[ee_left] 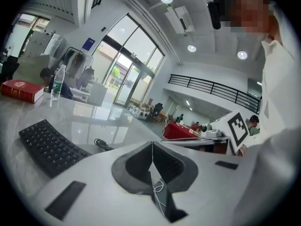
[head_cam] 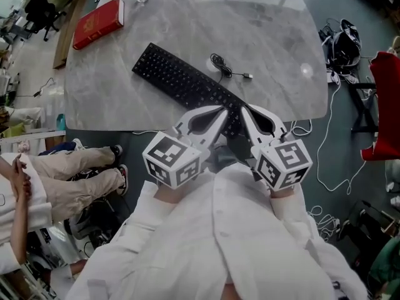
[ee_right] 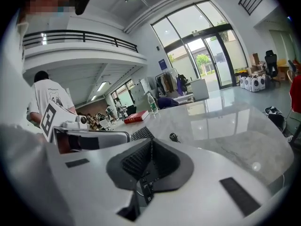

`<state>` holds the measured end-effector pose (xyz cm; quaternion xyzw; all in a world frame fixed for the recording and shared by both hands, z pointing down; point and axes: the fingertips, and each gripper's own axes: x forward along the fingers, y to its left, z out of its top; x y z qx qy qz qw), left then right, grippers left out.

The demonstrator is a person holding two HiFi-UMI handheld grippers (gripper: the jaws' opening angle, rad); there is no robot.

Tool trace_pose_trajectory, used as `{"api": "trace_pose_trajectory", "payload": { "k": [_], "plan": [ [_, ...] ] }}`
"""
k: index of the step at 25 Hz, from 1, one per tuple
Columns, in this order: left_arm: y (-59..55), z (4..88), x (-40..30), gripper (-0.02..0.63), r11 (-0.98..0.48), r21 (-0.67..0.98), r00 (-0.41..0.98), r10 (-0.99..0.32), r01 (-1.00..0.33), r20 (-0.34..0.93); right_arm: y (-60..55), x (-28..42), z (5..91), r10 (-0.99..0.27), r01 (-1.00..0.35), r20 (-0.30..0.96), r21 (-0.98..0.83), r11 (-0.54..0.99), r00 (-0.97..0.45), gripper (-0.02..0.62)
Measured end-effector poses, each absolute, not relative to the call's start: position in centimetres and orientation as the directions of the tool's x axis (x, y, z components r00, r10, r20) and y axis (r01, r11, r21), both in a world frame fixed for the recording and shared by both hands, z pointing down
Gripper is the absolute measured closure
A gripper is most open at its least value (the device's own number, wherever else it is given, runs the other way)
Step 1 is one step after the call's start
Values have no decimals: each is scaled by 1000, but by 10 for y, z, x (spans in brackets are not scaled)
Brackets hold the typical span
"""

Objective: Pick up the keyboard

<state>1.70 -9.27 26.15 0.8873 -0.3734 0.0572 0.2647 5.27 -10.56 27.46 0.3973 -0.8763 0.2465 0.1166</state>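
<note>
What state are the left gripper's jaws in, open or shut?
Shut: the left gripper has both jaws meeting along one line in its own view, with nothing between them.

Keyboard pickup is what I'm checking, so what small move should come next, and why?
Probably open the jaws of both grippers. The left gripper and right gripper sit close together by the near end of the keyboard. Each has its jaws together and holds nothing, so neither could take the keyboard's edge until the jaws part.
</note>
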Motion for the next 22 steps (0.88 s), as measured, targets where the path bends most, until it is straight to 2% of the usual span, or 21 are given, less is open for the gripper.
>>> {"api": "trace_pose_trajectory", "payload": {
  "k": [10, 22],
  "plan": [
    [-85, 287, 9, 592, -603, 477, 768, -543, -639, 341, -93, 63, 297, -668, -820, 475, -350, 454, -573, 565],
    [-86, 332, 23, 592, -613, 523, 806, -435, -592, 402, -87, 74, 342, -629, -849, 572, -389, 358, -527, 563]
  ]
}}
